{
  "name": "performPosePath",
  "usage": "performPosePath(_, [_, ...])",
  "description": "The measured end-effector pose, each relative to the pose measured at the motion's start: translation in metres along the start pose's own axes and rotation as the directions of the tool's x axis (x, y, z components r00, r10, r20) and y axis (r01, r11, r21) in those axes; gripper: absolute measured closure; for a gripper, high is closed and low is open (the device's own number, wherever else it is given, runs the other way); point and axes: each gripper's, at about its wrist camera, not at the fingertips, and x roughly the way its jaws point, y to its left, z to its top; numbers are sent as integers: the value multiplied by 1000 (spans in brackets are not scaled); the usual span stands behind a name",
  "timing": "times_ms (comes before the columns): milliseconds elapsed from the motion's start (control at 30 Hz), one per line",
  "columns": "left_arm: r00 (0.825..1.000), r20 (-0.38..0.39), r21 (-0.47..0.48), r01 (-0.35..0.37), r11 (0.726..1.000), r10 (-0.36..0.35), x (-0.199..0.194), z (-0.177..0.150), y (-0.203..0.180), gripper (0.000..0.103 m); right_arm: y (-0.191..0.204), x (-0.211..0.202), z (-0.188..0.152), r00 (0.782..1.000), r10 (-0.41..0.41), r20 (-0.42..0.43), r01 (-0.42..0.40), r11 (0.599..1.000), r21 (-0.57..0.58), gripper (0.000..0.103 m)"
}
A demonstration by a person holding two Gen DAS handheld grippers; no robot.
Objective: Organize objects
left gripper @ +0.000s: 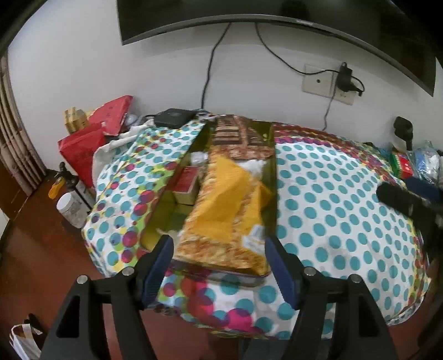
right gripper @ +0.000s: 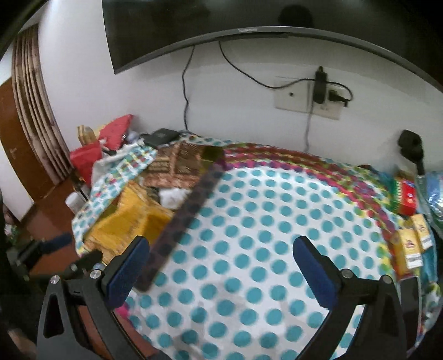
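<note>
A long open tin box point(left gripper: 171, 221) lies on a dotted cloth point(left gripper: 332, 210). Its printed lid point(left gripper: 235, 210) rests askew over it, with yellow paper point(left gripper: 229, 193) on top. A red pack point(left gripper: 187, 180) and white crumpled paper show inside. My left gripper point(left gripper: 218, 249) is open, its blue pads either side of the lid's near end, apart from it. My right gripper point(right gripper: 221, 254) is open and empty over the dotted cloth point(right gripper: 263, 221), right of the box point(right gripper: 182, 210). The right gripper also shows at the left wrist view's right edge point(left gripper: 401, 199).
Red bags point(left gripper: 83, 149), a white jar point(left gripper: 70, 209) and bottles crowd the left on the wooden top point(left gripper: 41, 263). Red-green box point(right gripper: 404, 196), yellow cartons point(right gripper: 409, 246) and plastic bags sit at the right. A TV point(left gripper: 249, 16), cables and a wall socket point(left gripper: 329, 85) are behind.
</note>
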Motion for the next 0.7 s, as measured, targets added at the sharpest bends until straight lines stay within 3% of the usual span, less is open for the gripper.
performPosePath(133, [998, -51, 3, 48, 999, -48, 7, 8, -17, 31, -6, -7, -12, 999, -36, -11, 36, 999, -15, 0])
performPosePath(333, [994, -99, -10, 50, 999, -50, 18, 20, -27, 30, -13, -9, -21, 999, -26, -27, 26, 1000, -3, 0])
performPosePath(567, [992, -128, -27, 15, 1000, -18, 26, 26, -25, 30, -20, 7, -24, 994, -60, -95, 63, 997, 36, 0])
performPosePath(700, [990, -140, -4, -4, 1000, 4, 27, 24, -25, 30, -6, 12, -20, 984, -122, -126, 120, 993, -24, 0])
